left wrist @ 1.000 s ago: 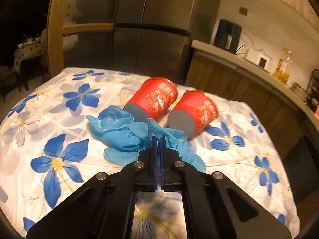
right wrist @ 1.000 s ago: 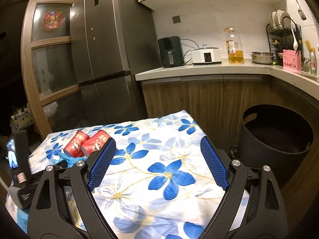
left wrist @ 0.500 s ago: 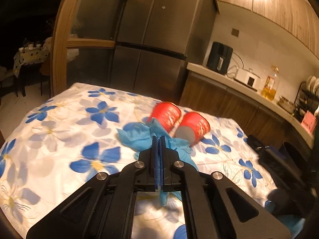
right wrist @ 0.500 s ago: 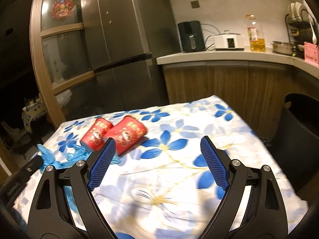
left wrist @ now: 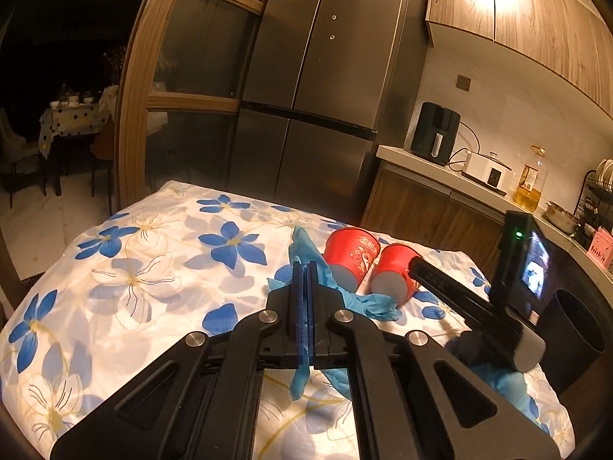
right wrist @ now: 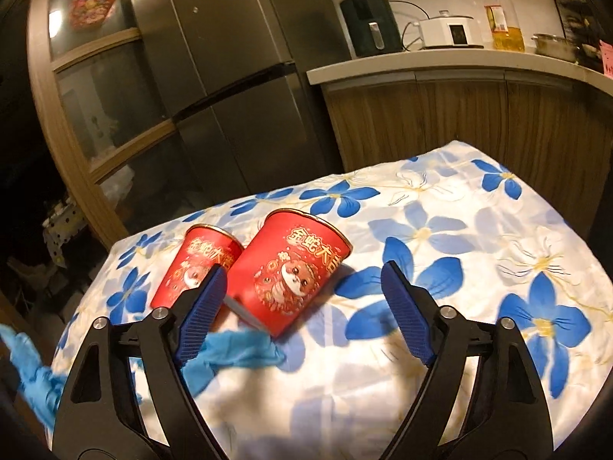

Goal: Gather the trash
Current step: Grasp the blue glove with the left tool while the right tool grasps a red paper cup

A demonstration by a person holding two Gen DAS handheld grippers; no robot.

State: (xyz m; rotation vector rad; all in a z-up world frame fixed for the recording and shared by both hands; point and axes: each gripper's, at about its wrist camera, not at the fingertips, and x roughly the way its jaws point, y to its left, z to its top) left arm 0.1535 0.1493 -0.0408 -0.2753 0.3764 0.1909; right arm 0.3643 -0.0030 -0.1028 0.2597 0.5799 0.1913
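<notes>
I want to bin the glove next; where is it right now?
The blue glove is clamped in the shut left gripper, its loose end trailing on the tablecloth just in front of the two red cups.

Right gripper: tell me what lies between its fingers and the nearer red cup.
Right wrist view: nothing. The open right gripper frames the nearer red cup; blue glove lies below.
</notes>
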